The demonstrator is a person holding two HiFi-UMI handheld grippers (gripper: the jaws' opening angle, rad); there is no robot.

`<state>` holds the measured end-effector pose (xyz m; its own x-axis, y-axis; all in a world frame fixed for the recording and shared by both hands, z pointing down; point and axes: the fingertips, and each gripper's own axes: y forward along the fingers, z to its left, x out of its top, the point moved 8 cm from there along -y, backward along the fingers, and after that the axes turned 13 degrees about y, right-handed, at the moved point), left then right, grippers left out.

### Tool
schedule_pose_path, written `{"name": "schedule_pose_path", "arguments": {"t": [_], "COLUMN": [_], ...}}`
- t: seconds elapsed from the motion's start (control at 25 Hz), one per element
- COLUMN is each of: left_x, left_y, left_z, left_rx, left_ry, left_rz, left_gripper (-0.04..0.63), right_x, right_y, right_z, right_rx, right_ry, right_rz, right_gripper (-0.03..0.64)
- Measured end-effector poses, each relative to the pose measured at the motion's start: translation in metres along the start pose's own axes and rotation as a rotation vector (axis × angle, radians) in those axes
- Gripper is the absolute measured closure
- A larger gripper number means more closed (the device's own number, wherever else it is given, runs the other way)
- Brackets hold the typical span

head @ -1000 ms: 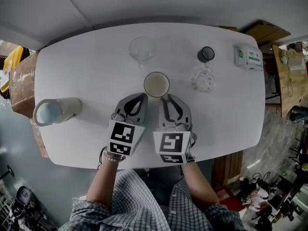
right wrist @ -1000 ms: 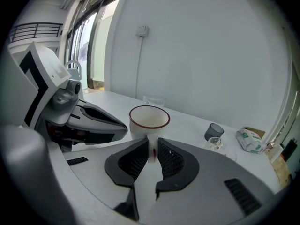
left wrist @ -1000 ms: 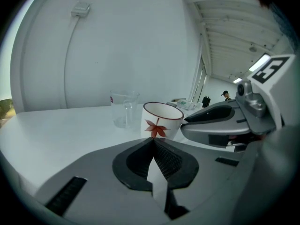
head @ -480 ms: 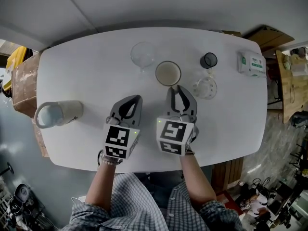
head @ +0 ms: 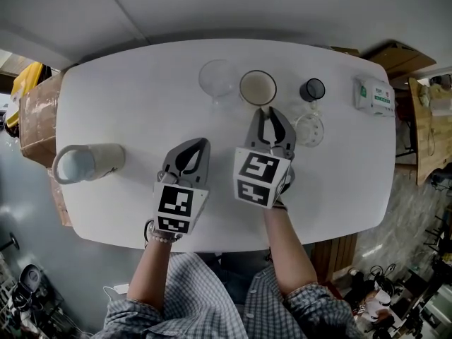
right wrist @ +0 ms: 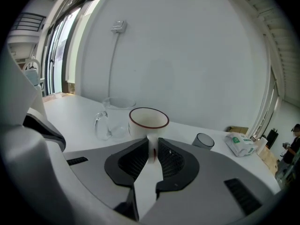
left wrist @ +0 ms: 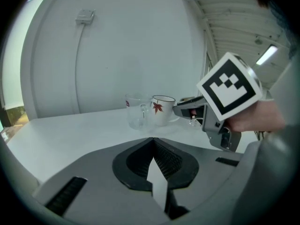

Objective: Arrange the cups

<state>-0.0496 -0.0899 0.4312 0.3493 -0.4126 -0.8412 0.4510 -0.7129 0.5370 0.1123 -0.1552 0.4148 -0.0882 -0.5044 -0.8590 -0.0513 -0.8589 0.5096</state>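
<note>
Upper centre of the head view: white mug (head: 258, 88) stands upright on the tabletop (head: 127, 104), in the far row. Glass mug (head: 217, 78) is just beside it on the left; can't tell if they touch. Dark cup (head: 312, 89) is further right, w/ a clear gap.

Right gripper (head: 271, 116) reaches up-frame from the near edge, jaws narrow and clamped on the mug's handle. In the right gripper view the white handle sits pinched between the pads, w/ the mug body straight ahead of the tips. So the handle points back at the person and the jaw axis runs thru the handle into the mug. Mug looks set down or barely off the surface; hard to say which.

Left gripper (head: 192, 147) hangs lower, left of centre, well short of the row. Its jaws are together w/ nothing between them.

Judgement: mug looks about in line w/ its neighbours, so letting go is prob. next. That calls for spreading the jaws, then backing straight out along the handle axis. A sideways pull could knock the mug into the glass mug.

Clear glass (head: 308, 129) stands out of the row, just right of the right gripper, so that hand is nearer to it. Jug (head: 85, 163) lies at far left, well apart.
</note>
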Motion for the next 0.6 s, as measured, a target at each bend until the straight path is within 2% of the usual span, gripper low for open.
{"name": "schedule_pose_path", "arguments": {"t": [0.24,0.4,0.6], "left_x": [0.003,0.003,0.01], "left_y": [-0.003,-0.001,0.014], "left_z": [-0.001,0.004,0.016], "left_rx": [0.006,0.011,0.034], "left_ry": [0.018,-0.01,0.008], "left_rz": [-0.008,-0.014,-0.02], "left_gripper": [0.584,0.584,0.584], "right_x": [0.007,0.009,0.008], "right_y": [0.013,0.015,0.012], "right_z": [-0.001,-0.001,-0.004], "right_rx": [0.011,0.077,0.13], "right_ry": [0.046,0.108,0.139], "right_rz": [0.004,0.01,0.022], "right_gripper": [0.547,0.546,0.546]}}
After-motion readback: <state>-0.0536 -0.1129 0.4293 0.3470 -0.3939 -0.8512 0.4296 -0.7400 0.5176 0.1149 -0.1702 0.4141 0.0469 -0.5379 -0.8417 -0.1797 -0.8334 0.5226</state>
